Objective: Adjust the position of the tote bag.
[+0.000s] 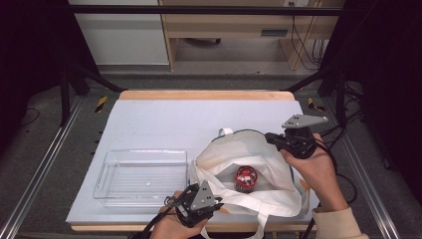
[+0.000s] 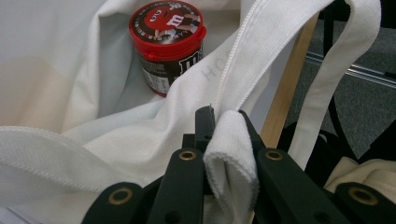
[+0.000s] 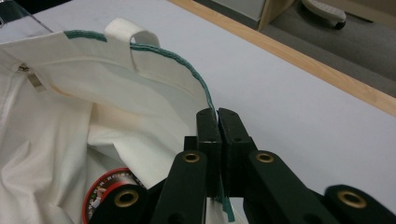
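A white cloth tote bag (image 1: 234, 154) lies on the table with its mouth held apart. Inside it stands a red-lidded candy jar (image 1: 246, 178), whose red lid faces up in the left gripper view (image 2: 167, 42). My left gripper (image 2: 226, 116) is shut on a fold of the bag's near rim (image 2: 231, 154), at the table's front edge (image 1: 217, 203). My right gripper (image 3: 217, 114) is shut on the bag's far, green-edged rim (image 3: 177, 58), at the right side of the bag (image 1: 271, 138). Below that rim, part of the jar's lid (image 3: 105, 186) is visible.
A clear plastic tray (image 1: 107, 172) sits left of the bag, close to my left gripper. One bag strap (image 1: 261, 224) hangs over the table's front edge. A small cloth loop (image 3: 128, 30) sticks up from the far rim. The table's wooden back edge (image 1: 199, 94) lies well beyond.
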Demonstrator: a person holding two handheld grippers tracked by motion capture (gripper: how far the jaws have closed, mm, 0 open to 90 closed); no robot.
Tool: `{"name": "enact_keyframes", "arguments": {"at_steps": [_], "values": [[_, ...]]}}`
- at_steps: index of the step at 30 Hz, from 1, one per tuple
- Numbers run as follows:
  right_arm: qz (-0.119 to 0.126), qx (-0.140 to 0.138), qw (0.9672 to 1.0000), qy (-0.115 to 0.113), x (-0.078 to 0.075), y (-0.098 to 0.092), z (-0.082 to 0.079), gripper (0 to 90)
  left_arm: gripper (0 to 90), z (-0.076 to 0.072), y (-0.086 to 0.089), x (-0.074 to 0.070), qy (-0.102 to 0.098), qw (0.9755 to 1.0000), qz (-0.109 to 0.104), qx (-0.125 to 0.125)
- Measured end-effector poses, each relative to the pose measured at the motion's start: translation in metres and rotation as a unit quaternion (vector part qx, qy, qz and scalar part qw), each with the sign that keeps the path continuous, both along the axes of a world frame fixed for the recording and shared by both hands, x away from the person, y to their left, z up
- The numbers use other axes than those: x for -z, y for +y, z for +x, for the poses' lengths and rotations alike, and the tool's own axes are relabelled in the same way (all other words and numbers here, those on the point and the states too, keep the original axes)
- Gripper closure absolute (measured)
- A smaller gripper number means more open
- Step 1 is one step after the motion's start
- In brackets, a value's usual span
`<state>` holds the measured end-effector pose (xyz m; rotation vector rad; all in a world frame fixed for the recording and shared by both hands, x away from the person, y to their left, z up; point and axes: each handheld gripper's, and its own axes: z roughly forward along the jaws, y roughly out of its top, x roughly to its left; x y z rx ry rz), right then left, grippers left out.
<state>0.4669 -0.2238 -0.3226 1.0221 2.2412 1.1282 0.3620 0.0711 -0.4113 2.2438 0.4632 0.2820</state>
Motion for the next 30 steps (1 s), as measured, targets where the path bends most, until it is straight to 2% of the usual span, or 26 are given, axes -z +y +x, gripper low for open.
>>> {"name": "enact_keyframes", "arguments": {"at_steps": [5, 8, 10, 11, 15, 19, 23, 26, 30], "values": [[0.024, 0.014, 0.9993, -0.025, 0.005, -0.002, -0.013, 88.4, 83.8, -0.004, 0.002, 0.008, 0.005, 1.0000, 0.005, 0.001], [0.049, 0.023, 0.9979, -0.036, 0.011, -0.004, -0.019, 88.5, 84.0, -0.006, 0.002, 0.011, 0.008, 0.9999, 0.011, 0.003], [0.047, 0.023, 0.9980, -0.036, 0.012, -0.004, -0.019, 88.4, 84.0, -0.008, 0.003, 0.013, 0.008, 0.9999, 0.015, 0.002], [0.039, 0.023, 0.9982, -0.039, 0.012, -0.004, -0.018, 88.5, 84.0, -0.009, 0.004, 0.014, 0.008, 0.9998, 0.015, 0.003], [0.048, 0.040, 0.9970, -0.045, 0.010, -0.009, -0.017, 88.6, 84.2, -0.012, 0.006, 0.016, 0.009, 0.9998, 0.017, 0.007], [0.059, 0.043, 0.9964, -0.044, 0.014, -0.014, -0.016, 88.5, 84.3, -0.015, 0.009, 0.019, 0.012, 0.9997, 0.017, 0.008], [0.061, 0.034, 0.9965, -0.045, 0.017, -0.010, -0.017, 88.5, 83.7, -0.014, 0.009, 0.017, 0.010, 0.9998, 0.013, 0.010], [0.061, 0.027, 0.9968, -0.046, 0.017, -0.007, -0.019, 88.5, 79.6, -0.013, 0.009, 0.014, 0.007, 0.9999, 0.003, 0.008], [0.065, 0.025, 0.9966, -0.043, 0.018, -0.007, -0.020, 88.5, 69.8, -0.012, 0.012, 0.009, 0.009, 0.9996, -0.026, 0.002]]}}
